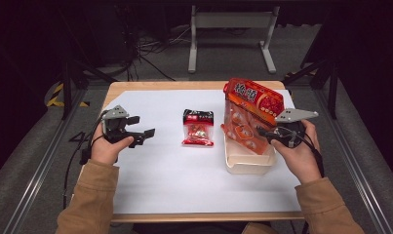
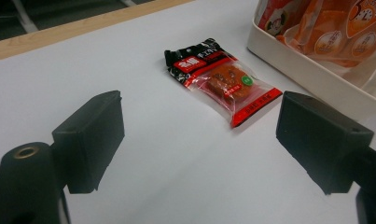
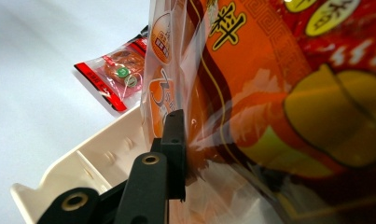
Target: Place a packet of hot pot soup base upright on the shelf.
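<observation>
Roughly halfway: large orange bag clenched in right hand-held gripper, lowering into cream tub. Small red packet waiting on worktop (untouched); left hand-held gripper released.

In the right gripper view, the large orange-and-red plastic snack bag hides one jaw of the right gripper and runs past the top and right edges. The cream plastic tub's floor is covered.
</observation>
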### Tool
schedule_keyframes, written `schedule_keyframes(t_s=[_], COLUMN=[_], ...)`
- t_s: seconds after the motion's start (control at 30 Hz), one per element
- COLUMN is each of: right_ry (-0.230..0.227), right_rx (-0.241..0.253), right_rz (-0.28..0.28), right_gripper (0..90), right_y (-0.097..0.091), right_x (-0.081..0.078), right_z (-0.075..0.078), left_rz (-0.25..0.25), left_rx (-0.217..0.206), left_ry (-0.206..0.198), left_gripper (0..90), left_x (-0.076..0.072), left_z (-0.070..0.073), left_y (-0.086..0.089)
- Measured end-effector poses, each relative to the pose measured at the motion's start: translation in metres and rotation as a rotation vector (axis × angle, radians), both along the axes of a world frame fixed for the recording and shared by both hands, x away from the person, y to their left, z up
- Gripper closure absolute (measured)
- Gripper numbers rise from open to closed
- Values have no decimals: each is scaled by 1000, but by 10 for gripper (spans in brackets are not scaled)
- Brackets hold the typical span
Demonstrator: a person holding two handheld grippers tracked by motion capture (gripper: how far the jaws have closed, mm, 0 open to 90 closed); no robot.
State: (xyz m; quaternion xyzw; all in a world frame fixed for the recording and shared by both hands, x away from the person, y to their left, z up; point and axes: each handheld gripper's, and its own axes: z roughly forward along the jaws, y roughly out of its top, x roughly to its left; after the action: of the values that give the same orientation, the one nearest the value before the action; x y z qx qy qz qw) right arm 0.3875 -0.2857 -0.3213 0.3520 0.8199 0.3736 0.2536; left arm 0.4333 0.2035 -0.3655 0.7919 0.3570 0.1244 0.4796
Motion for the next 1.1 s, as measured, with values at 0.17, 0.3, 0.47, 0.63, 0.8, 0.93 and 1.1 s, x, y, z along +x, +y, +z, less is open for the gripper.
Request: schedule_keyframes(t_s=[0.17, 0.3, 0.47, 0.63, 0.8, 0.93, 1.1], right_ry=[-3, -2, -1, 20, 39, 72, 75], right_rx=[-6, -11, 17, 48, 68, 28, 47], right_rz=[-9, -22, -62, -68, -46, -5, 64], right_gripper=[702, 702, 702, 702, 701, 701, 700], right_y=[1, 4, 4, -4, -6, 0, -1], right_x=[-3, -4, -7, -4, 2, 7, 12], right_z=[10, 13, 14, 13, 2, -15, -20], left_rz=[2, 4, 4, -2, -1, -2, -4], left_rx=[-3, -7, -11, -7, -9, -6, -10], left_ry=[-5, 0, -1, 2, 7, 9, 10], left_gripper=[161, 161, 161, 161, 161, 160, 160], left_x=[1, 1, 0, 1, 1, 1, 2], left_z=[0, -1, 0, -1, -1, -2, -2], left_y=[3, 3, 4, 3, 2, 1, 1])
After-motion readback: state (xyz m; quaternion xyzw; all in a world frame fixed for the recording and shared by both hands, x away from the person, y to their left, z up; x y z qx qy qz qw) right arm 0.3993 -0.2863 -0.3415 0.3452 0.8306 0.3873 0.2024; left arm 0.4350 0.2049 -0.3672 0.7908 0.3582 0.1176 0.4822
